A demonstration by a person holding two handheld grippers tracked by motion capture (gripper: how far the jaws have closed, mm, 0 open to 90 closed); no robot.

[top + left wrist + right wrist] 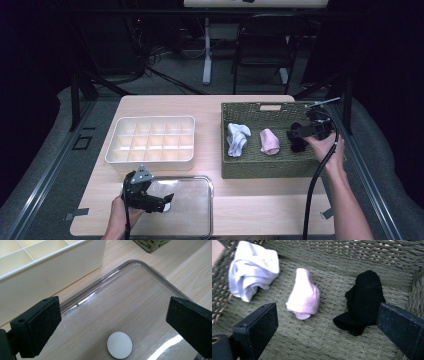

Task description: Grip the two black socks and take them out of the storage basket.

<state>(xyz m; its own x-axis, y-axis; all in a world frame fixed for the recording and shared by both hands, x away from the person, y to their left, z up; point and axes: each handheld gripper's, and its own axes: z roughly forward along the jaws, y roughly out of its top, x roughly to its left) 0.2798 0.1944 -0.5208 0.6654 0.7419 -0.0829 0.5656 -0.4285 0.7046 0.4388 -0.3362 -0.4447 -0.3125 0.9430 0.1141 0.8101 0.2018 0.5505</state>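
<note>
A woven green basket [250, 167] at the right of the table holds a crumpled white sock [237, 139], a pink sock [270, 141] and a black sock [299, 145]. My right gripper [294, 134] is inside the basket's right end, just above the black sock. In the right gripper view it [329, 322] stands open, with the pink sock [304, 293] and the black sock [362, 300] lying ahead of the jaws and the white sock [253, 267] farther left. My left gripper [167, 201] hovers open over a clear plastic lid [195, 210] at the table's front.
A cream box [150, 140] divided into several compartments sits behind the lid. In the left gripper view the open gripper [115, 312] looks down on the lid [140, 290], which has a small white disc [119, 345] on it, with the box wall [50, 275] close by.
</note>
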